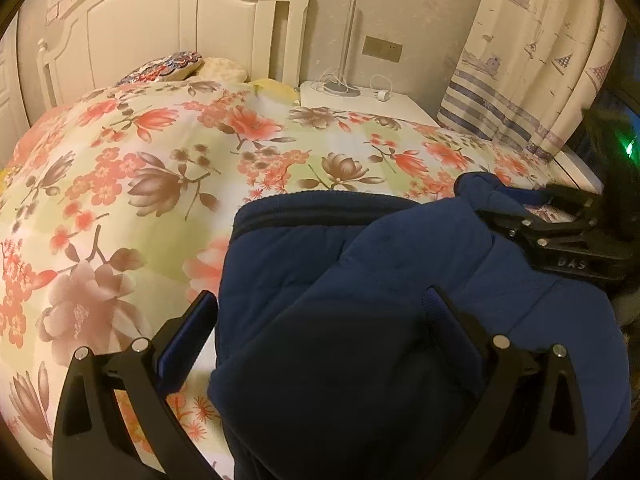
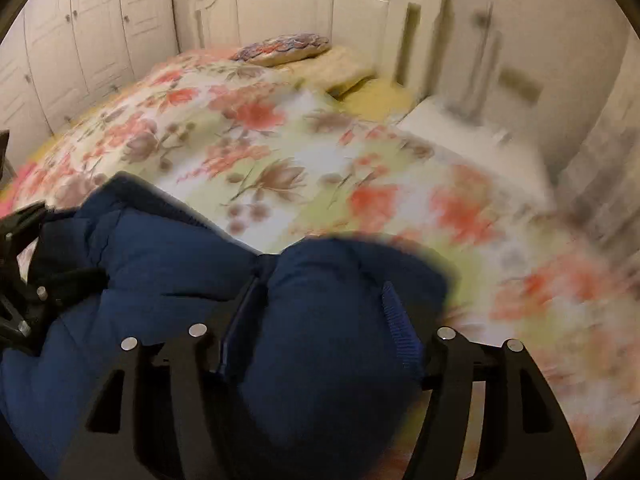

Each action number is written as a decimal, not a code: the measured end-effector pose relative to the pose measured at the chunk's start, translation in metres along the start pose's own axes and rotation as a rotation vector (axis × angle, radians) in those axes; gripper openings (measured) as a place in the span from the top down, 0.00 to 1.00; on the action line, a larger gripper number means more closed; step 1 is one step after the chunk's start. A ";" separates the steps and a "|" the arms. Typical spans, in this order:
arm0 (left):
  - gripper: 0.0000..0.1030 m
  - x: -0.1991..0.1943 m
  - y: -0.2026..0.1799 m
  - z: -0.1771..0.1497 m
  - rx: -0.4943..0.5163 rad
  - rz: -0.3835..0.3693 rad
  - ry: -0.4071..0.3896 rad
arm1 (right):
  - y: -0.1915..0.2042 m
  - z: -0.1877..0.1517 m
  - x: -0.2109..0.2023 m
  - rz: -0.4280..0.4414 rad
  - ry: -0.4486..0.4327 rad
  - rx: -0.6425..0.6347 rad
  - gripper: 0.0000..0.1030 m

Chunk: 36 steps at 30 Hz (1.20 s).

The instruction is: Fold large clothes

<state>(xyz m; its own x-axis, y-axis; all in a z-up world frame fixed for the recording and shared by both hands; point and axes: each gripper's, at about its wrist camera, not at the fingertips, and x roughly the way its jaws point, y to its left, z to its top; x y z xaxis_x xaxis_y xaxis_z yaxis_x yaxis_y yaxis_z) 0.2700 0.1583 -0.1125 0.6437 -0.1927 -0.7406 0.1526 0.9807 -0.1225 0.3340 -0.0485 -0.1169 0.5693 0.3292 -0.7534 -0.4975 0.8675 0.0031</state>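
Between the spread fingers of the left hand-held gripper (image 1: 320,344) bulges a fold of the navy padded jacket (image 1: 360,280). Its left pad stands clear of the cloth over the bedspread, while the right pad lies against the jacket; whether it pinches anything cannot be told.

The right hand-held gripper (image 2: 320,320) likewise stands spread around a rounded bunch of the same jacket (image 2: 168,264), both pads beside the cloth, and a firm pinch cannot be made out. In the left wrist view this gripper (image 1: 560,216) sits to the right and a little ahead, at the jacket's far corner.

The jacket lies bunched on the floral bedspread (image 1: 160,152), which stretches ahead of both grippers. Farther on rest a patterned cushion (image 1: 164,66) and the white headboard (image 1: 160,16). Ahead to the right stand a white nightstand (image 1: 360,100) and a sailboat-print curtain (image 1: 540,48).
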 end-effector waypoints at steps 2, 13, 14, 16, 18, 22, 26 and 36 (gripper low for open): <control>0.02 0.000 0.001 0.000 -0.003 -0.008 0.004 | -0.004 0.000 0.001 0.002 -0.002 0.025 0.38; 0.02 -0.001 -0.001 -0.001 0.008 0.010 -0.002 | 0.041 -0.013 -0.031 -0.089 -0.002 -0.094 0.30; 0.02 -0.002 -0.001 0.000 0.011 0.015 -0.002 | 0.034 -0.013 -0.031 -0.056 0.008 -0.066 0.28; 0.02 -0.003 -0.003 0.000 0.019 0.030 -0.005 | 0.030 -0.014 -0.042 -0.066 0.014 -0.036 0.28; 0.02 -0.004 -0.003 -0.001 0.017 0.034 -0.010 | 0.043 -0.021 -0.067 -0.068 -0.035 -0.056 0.28; 0.02 -0.004 -0.001 -0.001 0.015 0.034 -0.011 | 0.092 -0.059 -0.129 0.030 -0.153 -0.143 0.25; 0.02 -0.006 -0.002 -0.001 0.023 0.053 -0.023 | 0.141 -0.107 -0.127 -0.014 -0.126 -0.312 0.17; 0.02 -0.115 -0.042 -0.011 0.163 0.394 -0.242 | 0.128 -0.130 -0.124 0.029 -0.188 -0.250 0.16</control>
<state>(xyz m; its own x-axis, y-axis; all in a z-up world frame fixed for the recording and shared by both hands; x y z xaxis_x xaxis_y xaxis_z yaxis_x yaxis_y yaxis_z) 0.1818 0.1393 -0.0295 0.8289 0.1703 -0.5328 -0.0343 0.9662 0.2555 0.1147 -0.0267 -0.1091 0.6521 0.4353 -0.6208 -0.6472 0.7461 -0.1566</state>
